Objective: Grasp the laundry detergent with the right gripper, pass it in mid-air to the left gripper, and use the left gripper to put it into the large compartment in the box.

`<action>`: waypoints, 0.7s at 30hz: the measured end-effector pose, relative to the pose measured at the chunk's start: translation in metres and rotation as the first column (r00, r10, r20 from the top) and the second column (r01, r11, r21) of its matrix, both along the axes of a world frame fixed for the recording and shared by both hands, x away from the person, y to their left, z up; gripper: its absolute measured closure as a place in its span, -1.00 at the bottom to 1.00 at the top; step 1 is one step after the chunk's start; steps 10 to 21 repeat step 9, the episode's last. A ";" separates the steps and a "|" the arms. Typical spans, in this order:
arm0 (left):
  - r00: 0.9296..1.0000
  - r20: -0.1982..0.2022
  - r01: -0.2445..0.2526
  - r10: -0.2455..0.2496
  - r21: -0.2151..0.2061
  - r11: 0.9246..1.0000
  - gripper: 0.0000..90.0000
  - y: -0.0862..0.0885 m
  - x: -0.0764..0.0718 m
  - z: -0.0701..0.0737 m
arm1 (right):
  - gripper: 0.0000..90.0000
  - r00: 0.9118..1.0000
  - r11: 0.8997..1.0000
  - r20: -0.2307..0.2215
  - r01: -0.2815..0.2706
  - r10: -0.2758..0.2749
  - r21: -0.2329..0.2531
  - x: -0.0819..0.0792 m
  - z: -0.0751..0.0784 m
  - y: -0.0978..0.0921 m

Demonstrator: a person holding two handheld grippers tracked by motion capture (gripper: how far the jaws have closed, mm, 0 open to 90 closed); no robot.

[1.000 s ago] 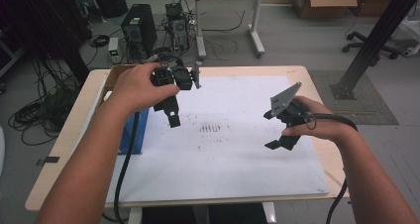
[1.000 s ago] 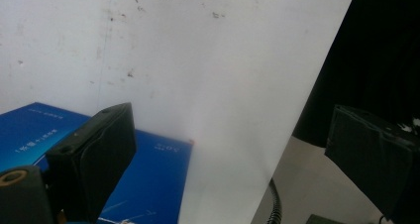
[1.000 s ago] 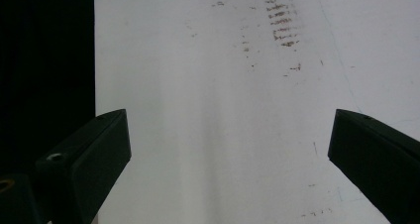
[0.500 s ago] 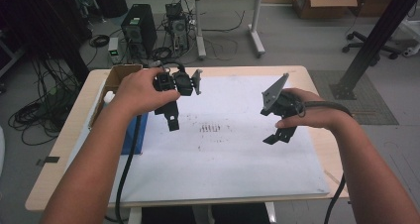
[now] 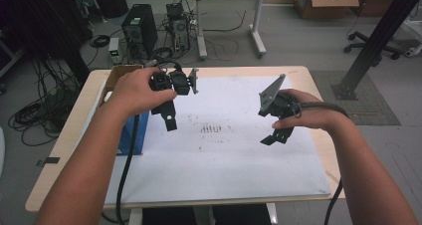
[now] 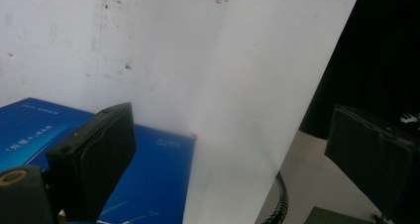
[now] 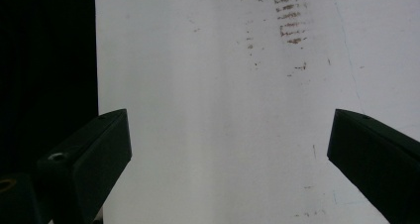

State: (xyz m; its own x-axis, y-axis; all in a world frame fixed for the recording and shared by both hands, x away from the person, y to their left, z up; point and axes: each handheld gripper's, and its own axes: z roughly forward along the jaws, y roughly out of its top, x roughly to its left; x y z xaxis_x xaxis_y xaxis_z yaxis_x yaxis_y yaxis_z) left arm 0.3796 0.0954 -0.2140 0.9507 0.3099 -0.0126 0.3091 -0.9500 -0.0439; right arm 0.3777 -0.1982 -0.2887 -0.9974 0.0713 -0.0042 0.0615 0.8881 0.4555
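Observation:
A person's two hands each hold a black gripper above a white sheet that covers the wooden table. My left gripper hovers over the sheet's far left part, just right of a blue box. In the left gripper view my left gripper is open and empty, with the blue box lying under its left jaw. My right gripper hangs over the sheet's right half. Seen in the right gripper view, my right gripper is open over bare sheet, holding nothing.
Brown smudges mark the sheet's middle, and the smudges lie ahead of my right gripper. A cardboard box sits at the table's far left corner. Cables trail from both grippers toward the near edge. Computers, another desk and a chair stand on the floor beyond.
My right gripper has drifted a little to the left, toward the sheet's middle. My left gripper has stayed almost in place.

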 end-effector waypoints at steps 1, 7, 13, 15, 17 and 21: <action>1.000 0.004 -0.003 0.003 -0.002 1.000 -0.87 0.001 -0.001 0.000 | -0.93 1.000 1.000 0.002 -0.001 0.001 0.000 0.000 0.000 0.000; 1.000 0.003 -0.010 0.010 -0.005 1.000 -0.87 0.004 -0.003 0.001 | -0.93 1.000 1.000 0.005 0.004 -0.004 0.003 -0.004 0.001 0.002; 1.000 -0.003 -0.008 0.008 -0.001 1.000 -0.87 0.004 -0.003 0.000 | -0.93 1.000 1.000 0.005 0.002 -0.002 0.013 -0.004 0.001 0.003; 1.000 -0.003 -0.008 0.008 -0.001 1.000 -0.87 0.004 -0.003 0.000 | -0.93 1.000 1.000 0.005 0.002 -0.002 0.013 -0.004 0.001 0.003; 1.000 -0.003 -0.008 0.008 -0.001 1.000 -0.87 0.004 -0.003 0.000 | -0.93 1.000 1.000 0.005 0.002 -0.002 0.013 -0.004 0.001 0.003; 1.000 -0.003 -0.008 0.008 -0.001 1.000 -0.87 0.004 -0.003 0.000 | -0.93 1.000 1.000 0.005 0.002 -0.002 0.013 -0.004 0.001 0.003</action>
